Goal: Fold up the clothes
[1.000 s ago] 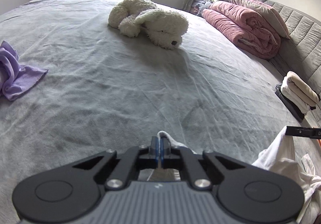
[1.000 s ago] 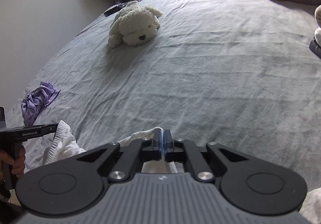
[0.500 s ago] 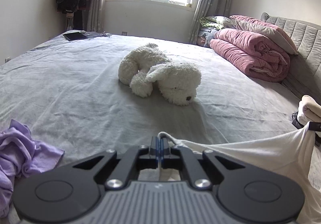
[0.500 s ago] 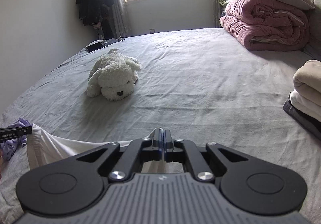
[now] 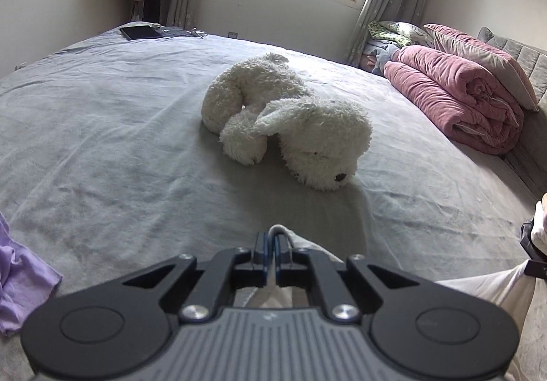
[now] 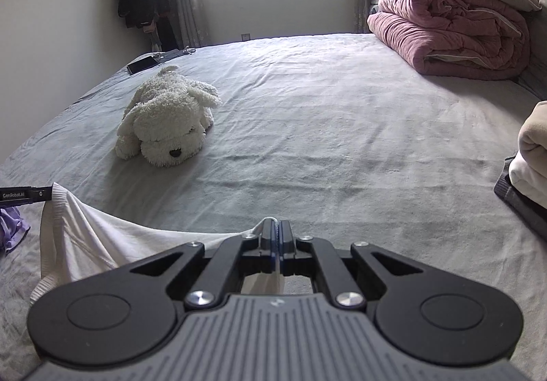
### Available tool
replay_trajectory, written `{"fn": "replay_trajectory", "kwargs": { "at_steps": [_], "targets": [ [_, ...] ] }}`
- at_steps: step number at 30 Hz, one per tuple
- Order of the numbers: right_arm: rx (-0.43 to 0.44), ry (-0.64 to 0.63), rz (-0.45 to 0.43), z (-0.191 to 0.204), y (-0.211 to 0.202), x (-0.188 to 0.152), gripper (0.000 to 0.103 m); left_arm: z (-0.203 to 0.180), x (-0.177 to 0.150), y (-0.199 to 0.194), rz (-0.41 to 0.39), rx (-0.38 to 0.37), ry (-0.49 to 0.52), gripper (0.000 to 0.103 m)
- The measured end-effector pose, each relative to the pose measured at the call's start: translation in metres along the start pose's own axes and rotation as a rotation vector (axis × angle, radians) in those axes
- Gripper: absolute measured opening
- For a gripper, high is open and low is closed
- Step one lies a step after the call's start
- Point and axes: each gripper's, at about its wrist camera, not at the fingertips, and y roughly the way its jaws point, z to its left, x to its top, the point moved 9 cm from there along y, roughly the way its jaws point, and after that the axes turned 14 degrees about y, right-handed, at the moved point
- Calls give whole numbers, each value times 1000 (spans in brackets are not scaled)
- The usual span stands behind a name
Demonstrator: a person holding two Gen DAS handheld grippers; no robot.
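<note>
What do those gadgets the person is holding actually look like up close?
Each hand-held gripper, left and right, has a ribbed grey body, two round black lobes, black angled link arms with silver screws, and narrow black fingers lined in blue. Seen side-on, the left one bears small white lettering.

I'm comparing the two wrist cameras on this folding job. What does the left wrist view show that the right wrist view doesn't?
Only the left wrist view: the left gripper close up, shut on a corner of the white garment, its jaws easing open. Only the right wrist view: the right gripper shut on the garment's other corner, and a folded clothes stack in full. Both: the plush dog, pink quilt, purple cloth, grey bed.
</note>
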Motion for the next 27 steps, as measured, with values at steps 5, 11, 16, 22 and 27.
{"fn": "replay_trajectory", "kwargs": {
  "at_steps": [5, 11, 16, 22, 27],
  "targets": [
    [7, 32, 41, -6, 1, -10, 13, -8, -17, -7, 48, -21, -26, 48],
    [5, 54, 94, -15, -10, -29, 37, -13, -53, -27, 158, -65, -92, 57],
    [27, 65, 132, -16, -28, -47, 37, -13, -87, -52, 233, -99, -221, 62],
    [66, 46, 167, -6, -55, -75, 37, -18, -115, -85, 222, -132, -310, 62],
    [100, -15, 184, 9, -77, -104, 38, -22, -128, -105, 196, -172, -337, 62]
  ]
}}
